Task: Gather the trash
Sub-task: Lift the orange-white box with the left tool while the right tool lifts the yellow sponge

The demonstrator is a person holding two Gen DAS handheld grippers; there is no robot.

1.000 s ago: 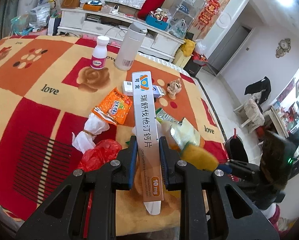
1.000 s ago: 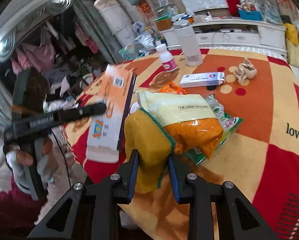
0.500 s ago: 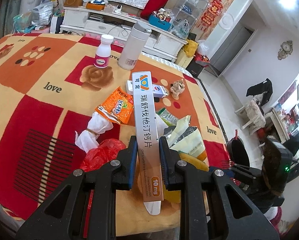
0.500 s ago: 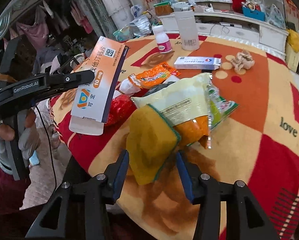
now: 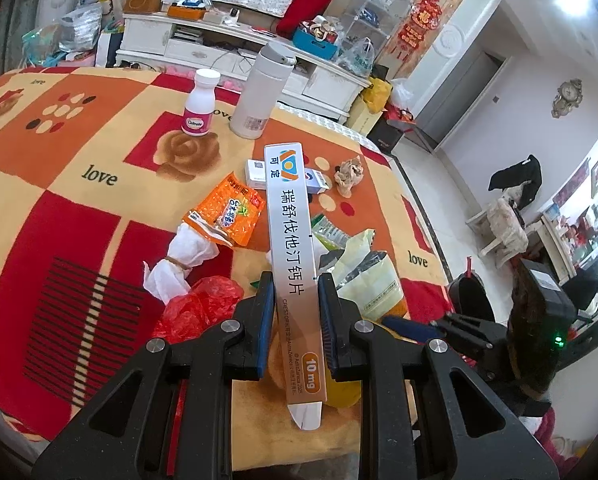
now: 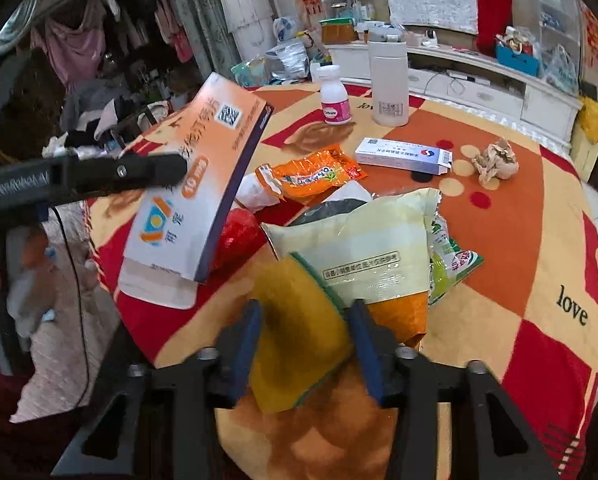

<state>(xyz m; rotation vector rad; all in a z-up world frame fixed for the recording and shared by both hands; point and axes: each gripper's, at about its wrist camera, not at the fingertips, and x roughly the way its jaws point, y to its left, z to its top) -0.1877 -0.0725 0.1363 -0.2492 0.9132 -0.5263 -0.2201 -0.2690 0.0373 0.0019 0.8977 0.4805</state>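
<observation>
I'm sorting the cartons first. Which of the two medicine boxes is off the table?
The long orange-and-white box, clamped in the left gripper. The smaller white-and-blue box lies flat on the blanket.

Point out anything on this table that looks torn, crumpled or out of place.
A crumpled brown paper wad lies beside the blue-and-white box, whose end flap hangs open. A torn orange wrapper lies in front of them.
</observation>
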